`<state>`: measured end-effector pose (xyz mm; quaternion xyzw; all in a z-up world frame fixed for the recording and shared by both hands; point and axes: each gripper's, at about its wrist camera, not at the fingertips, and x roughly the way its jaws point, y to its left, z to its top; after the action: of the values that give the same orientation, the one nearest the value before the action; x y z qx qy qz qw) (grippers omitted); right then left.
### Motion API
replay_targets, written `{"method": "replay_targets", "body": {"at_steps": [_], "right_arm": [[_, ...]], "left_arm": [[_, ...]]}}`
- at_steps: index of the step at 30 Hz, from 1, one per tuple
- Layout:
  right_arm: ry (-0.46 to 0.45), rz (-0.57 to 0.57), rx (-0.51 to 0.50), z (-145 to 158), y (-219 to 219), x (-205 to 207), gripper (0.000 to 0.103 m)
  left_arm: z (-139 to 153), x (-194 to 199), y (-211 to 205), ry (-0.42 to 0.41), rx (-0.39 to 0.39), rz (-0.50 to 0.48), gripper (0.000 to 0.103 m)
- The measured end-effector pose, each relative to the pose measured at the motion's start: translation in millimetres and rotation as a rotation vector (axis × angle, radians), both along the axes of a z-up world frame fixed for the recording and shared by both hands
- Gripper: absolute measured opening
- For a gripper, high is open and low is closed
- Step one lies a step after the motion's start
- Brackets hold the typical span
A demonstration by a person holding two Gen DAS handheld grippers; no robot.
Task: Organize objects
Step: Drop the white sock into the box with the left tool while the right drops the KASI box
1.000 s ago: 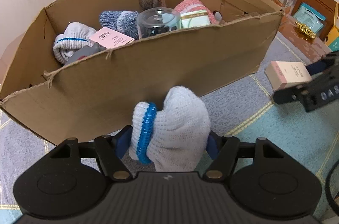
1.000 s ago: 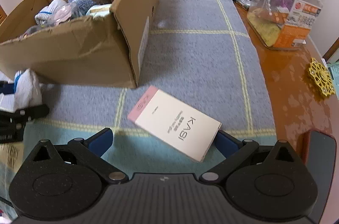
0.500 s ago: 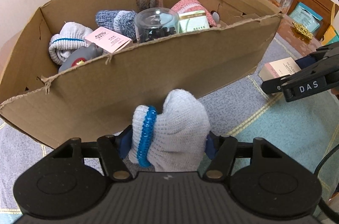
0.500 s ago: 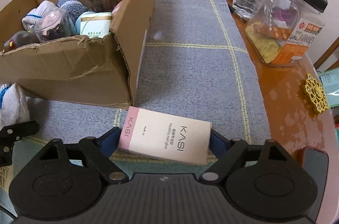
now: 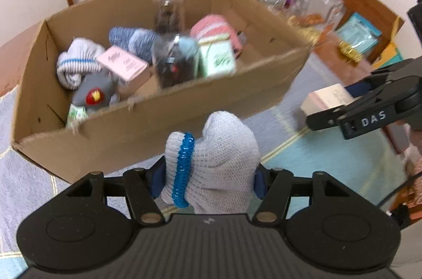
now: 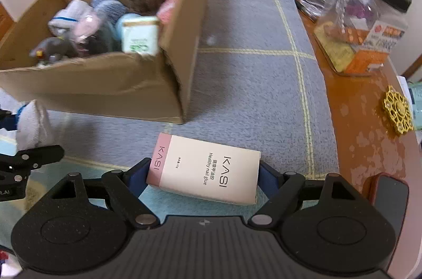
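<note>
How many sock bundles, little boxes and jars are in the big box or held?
Sock bundles: 4: white sock, blue sock, pink sock, held white sock
Boxes: 3: pink box, green box, held KASI box
Jars: 2: front jar, back jar
Total: 9

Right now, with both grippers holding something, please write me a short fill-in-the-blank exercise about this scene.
1. The left gripper is shut on a white ____ with a blue band.
2. The right gripper holds a box printed with the brand name ____.
3. The cardboard box stands on a ____ cloth with yellow lines.

Missing words: sock; KASI; grey
</note>
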<state>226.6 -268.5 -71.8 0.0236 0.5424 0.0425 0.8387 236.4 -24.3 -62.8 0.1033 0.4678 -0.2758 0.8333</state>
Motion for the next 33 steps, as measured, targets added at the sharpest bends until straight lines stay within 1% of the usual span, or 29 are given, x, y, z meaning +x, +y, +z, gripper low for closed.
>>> {"method": "replay_targets", "body": {"at_steps": [6, 11, 16, 21, 22, 24, 25, 26, 30, 33], "right_arm": [[-0.048, 0.062, 0.01, 39, 8, -6, 0.086], [-0.098, 0.11, 0.018, 63, 17, 3, 0.087], [-0.153, 0.146, 0.026, 82, 28, 10, 0.087], [-0.188, 0.165, 0.038, 93, 41, 25, 0.087], [-0.191, 0.168, 0.039, 93, 43, 27, 0.087], [-0.199, 0.175, 0.041, 96, 48, 33, 0.087], [-0.202, 0.178, 0.04, 96, 50, 35, 0.087], [-0.205, 0.184, 0.038, 97, 53, 39, 0.087], [-0.209, 0.196, 0.026, 99, 62, 51, 0.087], [-0.209, 0.204, 0.02, 100, 69, 60, 0.087]], "left_arm": [[41, 3, -2, -0.036, -0.026, -0.017, 0.062], [65, 17, -2, -0.07, 0.0, -0.002, 0.062], [79, 36, 9, -0.116, 0.021, 0.043, 0.062], [83, 54, 23, -0.151, 0.053, 0.085, 0.062], [82, 56, 26, -0.156, 0.061, 0.092, 0.063], [79, 60, 30, -0.165, 0.078, 0.11, 0.07], [78, 61, 32, -0.169, 0.088, 0.117, 0.078], [77, 62, 34, -0.175, 0.093, 0.123, 0.084], [76, 64, 45, -0.187, 0.083, 0.153, 0.094], [75, 66, 55, -0.185, 0.065, 0.169, 0.094]]}}
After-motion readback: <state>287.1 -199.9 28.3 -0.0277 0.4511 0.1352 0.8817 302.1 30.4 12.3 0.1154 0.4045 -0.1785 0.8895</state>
